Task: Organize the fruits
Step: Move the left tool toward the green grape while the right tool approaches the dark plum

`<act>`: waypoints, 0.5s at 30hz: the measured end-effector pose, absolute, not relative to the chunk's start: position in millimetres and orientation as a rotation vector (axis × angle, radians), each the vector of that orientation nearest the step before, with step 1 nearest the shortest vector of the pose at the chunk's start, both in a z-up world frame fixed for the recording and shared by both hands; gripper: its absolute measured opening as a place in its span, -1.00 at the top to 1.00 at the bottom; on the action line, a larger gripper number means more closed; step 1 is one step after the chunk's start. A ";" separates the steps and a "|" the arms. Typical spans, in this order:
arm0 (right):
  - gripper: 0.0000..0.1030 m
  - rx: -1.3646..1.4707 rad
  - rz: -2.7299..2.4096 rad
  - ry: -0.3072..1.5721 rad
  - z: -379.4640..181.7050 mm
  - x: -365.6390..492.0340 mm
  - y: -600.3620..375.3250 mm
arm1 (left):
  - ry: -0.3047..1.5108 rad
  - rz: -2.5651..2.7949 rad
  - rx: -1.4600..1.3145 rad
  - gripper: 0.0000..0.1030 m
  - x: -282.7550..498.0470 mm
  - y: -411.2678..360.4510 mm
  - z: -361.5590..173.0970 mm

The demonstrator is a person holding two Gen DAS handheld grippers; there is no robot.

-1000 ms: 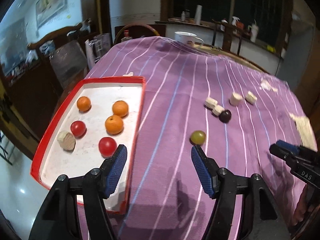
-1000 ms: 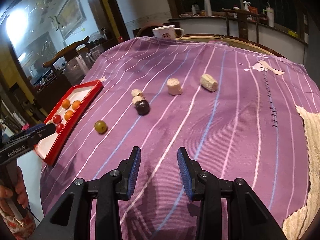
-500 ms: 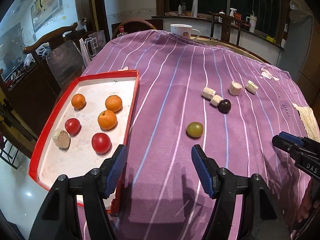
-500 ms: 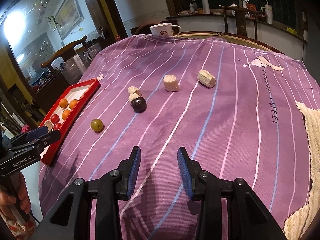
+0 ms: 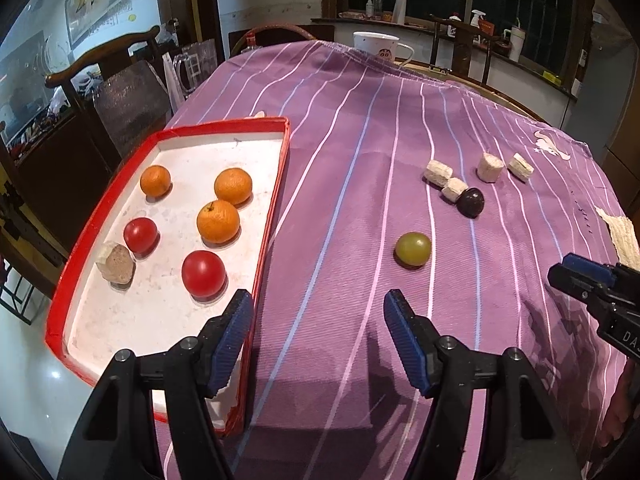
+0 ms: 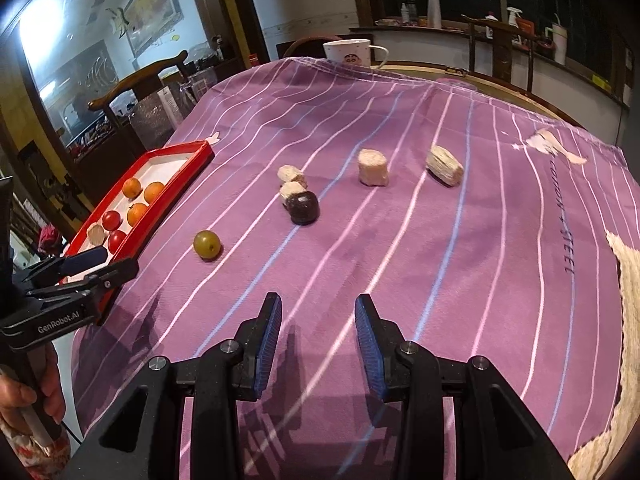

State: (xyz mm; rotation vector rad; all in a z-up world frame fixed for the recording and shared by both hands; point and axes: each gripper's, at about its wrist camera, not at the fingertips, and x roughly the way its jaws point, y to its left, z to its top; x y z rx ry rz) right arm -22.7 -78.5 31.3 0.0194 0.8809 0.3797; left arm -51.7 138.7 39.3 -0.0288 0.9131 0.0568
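Left gripper (image 6: 76,276) body, lower left of the right wrist view: "GenRobot.AI"
Right gripper (image 5: 580,280) body, right edge of the left wrist view: "DA", cut off
Tablecloth (image 6: 400,260) print, right side: "STEEL", the rest unclear

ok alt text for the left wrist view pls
Open left tool, holding nothing, hangs over a purple striped cloth, a green fruit just ahead to its right. Left, a red-rimmed tray holds three oranges, two red fruits and a beige chunk; farther right lie a dark fruit and four pale chunks.
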 end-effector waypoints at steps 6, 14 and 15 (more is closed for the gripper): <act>0.19 -0.023 0.380 0.841 38.5 8.0 -60.3 | 0.912 0.061 -0.013 -0.42 -32.3 137.4 34.6; 0.19 -0.036 0.371 0.839 25.8 50.4 -37.5 | 0.882 -0.031 0.026 -0.42 -13.5 119.1 36.3; 0.19 -0.042 0.369 0.842 22.8 53.2 -35.8 | 0.864 -0.048 0.045 -0.42 -14.8 114.2 38.0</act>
